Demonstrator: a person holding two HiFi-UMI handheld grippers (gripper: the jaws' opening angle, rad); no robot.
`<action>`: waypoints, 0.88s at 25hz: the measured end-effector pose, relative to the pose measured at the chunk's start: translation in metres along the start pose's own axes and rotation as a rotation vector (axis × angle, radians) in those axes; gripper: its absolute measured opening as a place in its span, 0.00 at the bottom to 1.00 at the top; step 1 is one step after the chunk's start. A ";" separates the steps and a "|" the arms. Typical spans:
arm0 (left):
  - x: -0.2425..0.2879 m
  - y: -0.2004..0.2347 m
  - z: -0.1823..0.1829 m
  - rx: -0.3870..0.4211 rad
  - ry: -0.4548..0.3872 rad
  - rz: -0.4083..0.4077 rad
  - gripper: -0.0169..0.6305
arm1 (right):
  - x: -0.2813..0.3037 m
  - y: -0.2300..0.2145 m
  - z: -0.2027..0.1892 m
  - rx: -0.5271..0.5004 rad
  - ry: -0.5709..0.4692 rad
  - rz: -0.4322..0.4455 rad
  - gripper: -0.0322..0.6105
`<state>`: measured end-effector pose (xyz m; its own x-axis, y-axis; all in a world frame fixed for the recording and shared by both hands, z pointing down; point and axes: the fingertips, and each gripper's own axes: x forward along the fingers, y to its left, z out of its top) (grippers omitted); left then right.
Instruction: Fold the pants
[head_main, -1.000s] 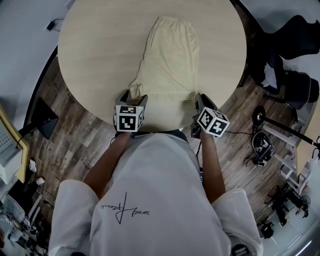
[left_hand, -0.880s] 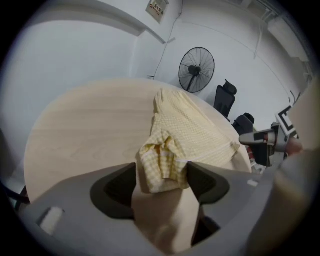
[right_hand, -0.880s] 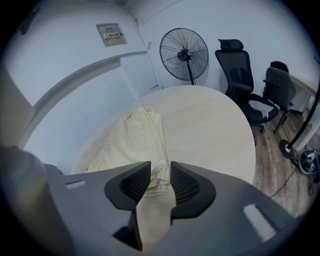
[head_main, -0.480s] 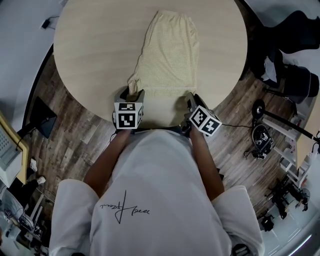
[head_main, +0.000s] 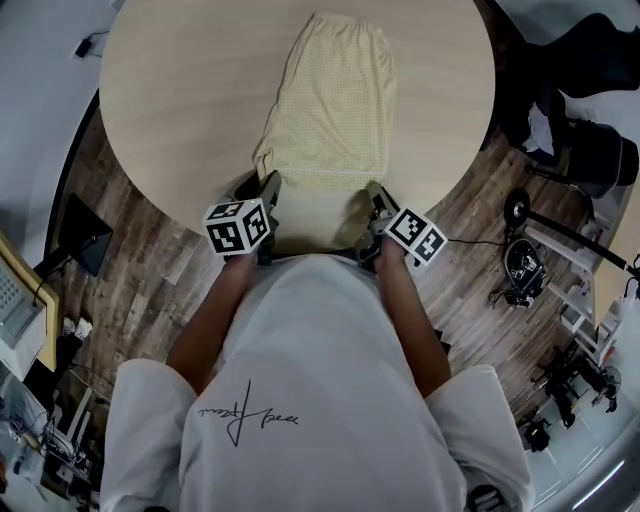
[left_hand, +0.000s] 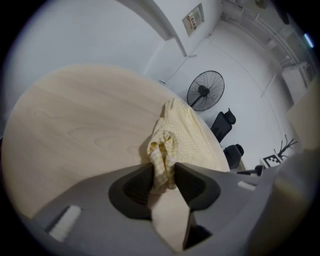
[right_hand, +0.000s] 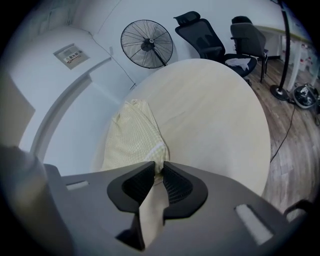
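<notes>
The pale yellow checked pants (head_main: 335, 100) lie flat on the round wooden table (head_main: 180, 110), waistband far, leg hems toward me. My left gripper (head_main: 268, 186) is at the near left hem corner. In the left gripper view its jaws (left_hand: 162, 167) have just been closing, and a bunched fold of the pants (left_hand: 161, 147) fills the gap between them. My right gripper (head_main: 372, 196) is at the near right hem corner. Its jaws (right_hand: 161, 167) stand almost together, pinching the hem edge of the pants (right_hand: 132, 137).
The table's near edge runs just in front of my body. A standing fan (right_hand: 146, 44) and office chairs (right_hand: 200, 32) stand beyond the far side. Black chairs (head_main: 585, 150) and cabled gear (head_main: 525, 285) sit on the wood floor to the right.
My right gripper has moved left and down onto the right hem corner. The left gripper has rolled in place, and the left hem corner is now bunched up at its tips.
</notes>
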<state>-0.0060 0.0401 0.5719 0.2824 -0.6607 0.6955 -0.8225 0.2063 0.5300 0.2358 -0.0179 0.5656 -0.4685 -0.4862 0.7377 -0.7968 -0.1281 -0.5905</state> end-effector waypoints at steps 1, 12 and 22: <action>0.000 -0.001 0.000 -0.020 -0.002 -0.017 0.32 | 0.000 -0.001 0.000 0.011 0.002 0.003 0.13; -0.004 -0.002 0.010 -0.216 0.060 -0.338 0.32 | 0.004 -0.001 0.001 0.134 0.082 0.144 0.10; 0.002 -0.001 0.003 -0.101 0.162 -0.213 0.22 | 0.002 0.000 0.002 0.117 0.117 0.183 0.10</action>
<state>-0.0063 0.0366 0.5714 0.5252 -0.5747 0.6276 -0.6854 0.1514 0.7123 0.2356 -0.0204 0.5659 -0.6476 -0.4081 0.6434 -0.6481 -0.1490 -0.7468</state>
